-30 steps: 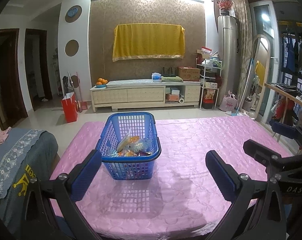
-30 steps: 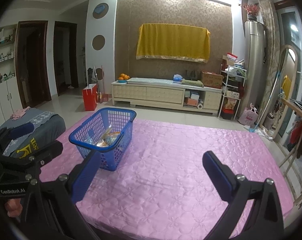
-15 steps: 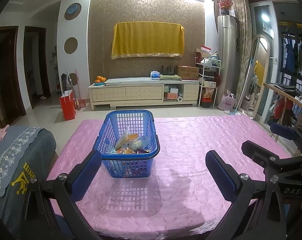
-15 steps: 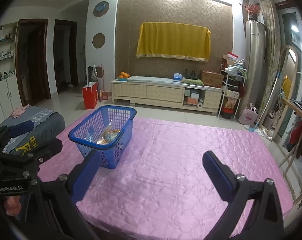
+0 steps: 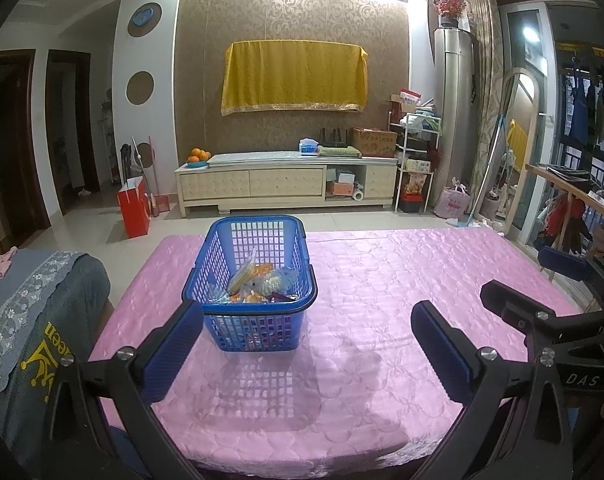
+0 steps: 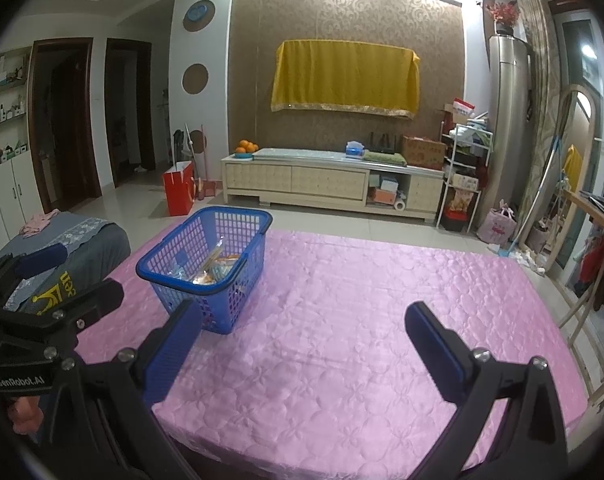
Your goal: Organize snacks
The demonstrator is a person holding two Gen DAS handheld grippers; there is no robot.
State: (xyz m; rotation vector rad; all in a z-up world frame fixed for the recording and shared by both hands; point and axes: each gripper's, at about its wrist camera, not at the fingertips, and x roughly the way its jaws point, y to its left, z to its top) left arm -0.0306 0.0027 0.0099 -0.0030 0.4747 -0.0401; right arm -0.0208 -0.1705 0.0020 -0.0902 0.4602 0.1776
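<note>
Ahead of both tools, a table under a quilted pink satin cloth (image 5: 381, 280) with a stitched flower pattern; beyond it, a tiled floor, a cream low cabinet (image 5: 286, 182) and a yellow drape (image 5: 294, 78) on brown patterned wallpaper. Just ahead of the left gripper (image 5: 307, 344), a blue plastic lattice basket (image 5: 254, 280) holding crinkly snack packets (image 5: 258, 280); from the right gripper (image 6: 302, 344), forward and to the left. Both jaws spread wide, holding nothing. Readable: "DAS" (image 5: 581, 380) and "GenRobot.AI" (image 6: 18, 381).
</note>
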